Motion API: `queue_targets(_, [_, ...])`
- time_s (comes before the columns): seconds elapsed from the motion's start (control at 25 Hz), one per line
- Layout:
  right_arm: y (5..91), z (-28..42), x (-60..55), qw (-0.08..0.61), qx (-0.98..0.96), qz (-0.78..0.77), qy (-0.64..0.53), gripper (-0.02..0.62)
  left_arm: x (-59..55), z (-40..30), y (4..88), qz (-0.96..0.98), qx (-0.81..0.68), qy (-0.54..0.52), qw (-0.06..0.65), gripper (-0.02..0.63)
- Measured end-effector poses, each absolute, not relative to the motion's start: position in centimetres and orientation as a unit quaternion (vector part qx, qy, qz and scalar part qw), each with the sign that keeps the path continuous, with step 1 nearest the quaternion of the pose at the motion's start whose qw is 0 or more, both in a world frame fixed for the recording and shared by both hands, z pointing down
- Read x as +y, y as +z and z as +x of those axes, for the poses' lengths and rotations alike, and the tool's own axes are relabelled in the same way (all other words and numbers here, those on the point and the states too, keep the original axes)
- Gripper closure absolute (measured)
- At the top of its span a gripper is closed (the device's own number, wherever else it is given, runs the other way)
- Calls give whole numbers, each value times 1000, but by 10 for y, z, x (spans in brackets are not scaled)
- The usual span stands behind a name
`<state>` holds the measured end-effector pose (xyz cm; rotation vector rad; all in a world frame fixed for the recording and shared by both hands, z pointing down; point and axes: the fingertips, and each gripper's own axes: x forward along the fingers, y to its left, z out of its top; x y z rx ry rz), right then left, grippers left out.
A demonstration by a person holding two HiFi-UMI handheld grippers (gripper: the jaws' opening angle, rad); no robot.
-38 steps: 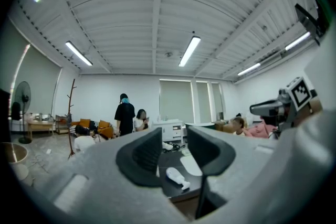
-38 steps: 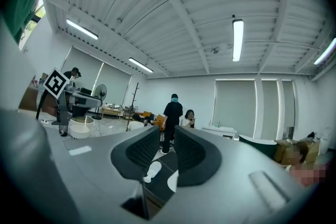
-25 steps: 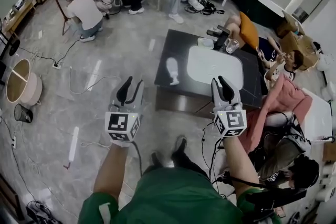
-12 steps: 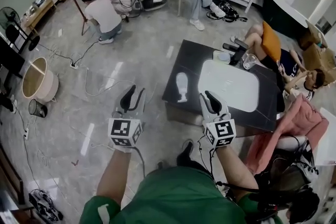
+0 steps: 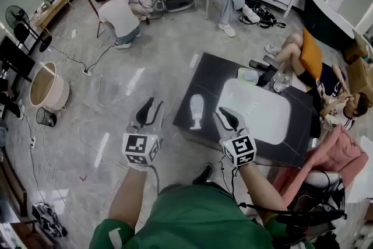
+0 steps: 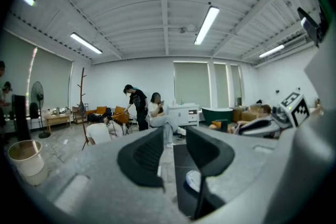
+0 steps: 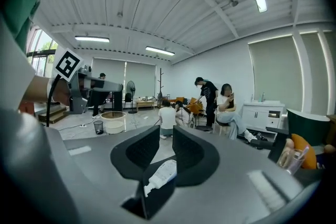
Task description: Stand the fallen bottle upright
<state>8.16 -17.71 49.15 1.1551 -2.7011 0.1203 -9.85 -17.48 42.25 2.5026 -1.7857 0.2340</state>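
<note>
A white bottle [image 5: 197, 111] lies on its side on the left part of a low dark table [image 5: 204, 81], cap toward me. My right gripper [image 5: 224, 116] hovers over the table's near edge, just right of the bottle, jaws a narrow gap apart and empty. In the right gripper view the bottle [image 7: 163, 174] shows through that gap [image 7: 166, 136], a little ahead. My left gripper [image 5: 151, 109] hangs over the floor left of the table, open and empty; its jaws have just been closing slightly. The left gripper view shows its jaws [image 6: 175, 139] apart, with the bottle's end [image 6: 193, 180] low right.
A white tray [image 5: 256, 111] fills the table's middle; a glass [image 5: 282, 82] and a small tub [image 5: 249, 75] stand at its far edge. People sit close on the right [image 5: 344, 108] and beyond the table. Cables [image 5: 111, 93] and a round basket [image 5: 46, 84] lie on the floor at left.
Both grippers have come nearer the table. The right one has dropped and now sits beside the bottle; the left has moved forward over the floor.
</note>
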Motion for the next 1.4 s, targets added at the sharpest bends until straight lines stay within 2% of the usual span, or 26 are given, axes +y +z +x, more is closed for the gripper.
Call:
queue_targets(0.32, [537,64,-187,158,-934,312,78,503,-202,-101,447,808,-581,84,54,472])
queue_targets(0.76, [604,29,-188,274,-918,275,80,476,-253,-129,477,834,-538,91,84,474])
queue_targets(1.4, [683,15,-193,350,-901,243,76,442,-276,-141,539,840,-513,125,127,476])
